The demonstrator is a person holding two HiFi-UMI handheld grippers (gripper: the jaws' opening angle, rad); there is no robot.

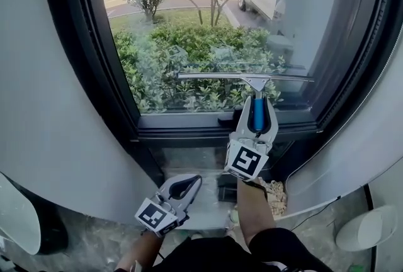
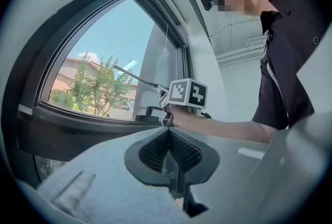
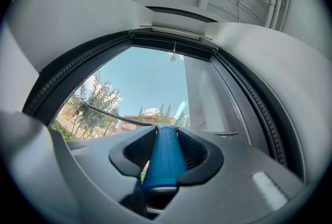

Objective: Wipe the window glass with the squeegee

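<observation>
Pressure matters most in this stroke: hold the blade (image 1: 242, 77) flat and level so its whole edge meets the window glass (image 1: 189, 19), and draw it in one even line without rocking your wrist. The blade lies crosswise just beyond your right fingertips and low on the pane. It looks to be on the glass or very near it, though the head view does not settle that. The lower frame (image 1: 189, 121) sits close beneath those fingers, so I judge little room is left for a downward pull. A tilted handle would likely lift one end of the blade and leave a streak.

Your right gripper (image 1: 255, 107) has its fingers clamped on the blue handle of the squeegee (image 1: 255, 116). The handle runs straight out between the ribbed pads, towards the glass ahead.

Your left gripper (image 1: 189, 182) hangs low, well apart from the pane. Its fingers are pressed together with nothing between them, touching nothing. Leave it there, clear of the right arm's path.
</observation>
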